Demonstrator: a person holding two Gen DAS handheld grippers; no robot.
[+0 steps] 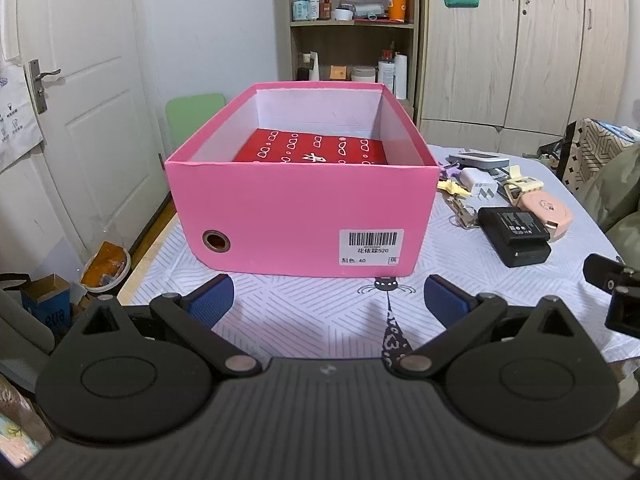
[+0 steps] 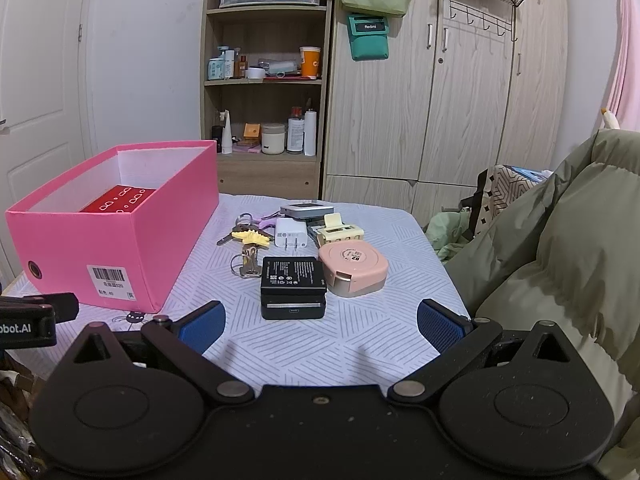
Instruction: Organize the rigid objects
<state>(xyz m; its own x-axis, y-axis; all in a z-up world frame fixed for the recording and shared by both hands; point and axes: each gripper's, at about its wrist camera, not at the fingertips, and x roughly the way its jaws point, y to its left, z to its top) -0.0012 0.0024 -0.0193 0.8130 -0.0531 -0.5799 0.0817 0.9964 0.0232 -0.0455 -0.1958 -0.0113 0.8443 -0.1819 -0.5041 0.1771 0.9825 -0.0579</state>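
Observation:
An open pink box (image 1: 300, 216) stands on the table with a red patterned packet (image 1: 312, 150) inside; it also shows at the left in the right wrist view (image 2: 120, 240). My left gripper (image 1: 328, 300) is open and empty just in front of the box. My right gripper (image 2: 320, 320) is open and empty in front of a black battery pack (image 2: 293, 286). Behind the pack lie a pink tape measure (image 2: 354, 270), a white charger plug (image 2: 291, 233), keys with a yellow tag (image 2: 248, 240), a cream clip (image 2: 340, 232) and a grey device (image 2: 304, 210).
The table has a striped white cloth (image 2: 320, 344). A green padded jacket (image 2: 560, 240) lies at the right edge. A shelf unit (image 2: 264, 80) and wardrobe (image 2: 440, 100) stand behind. A door (image 1: 80, 120) and floor clutter (image 1: 104, 268) are at the left.

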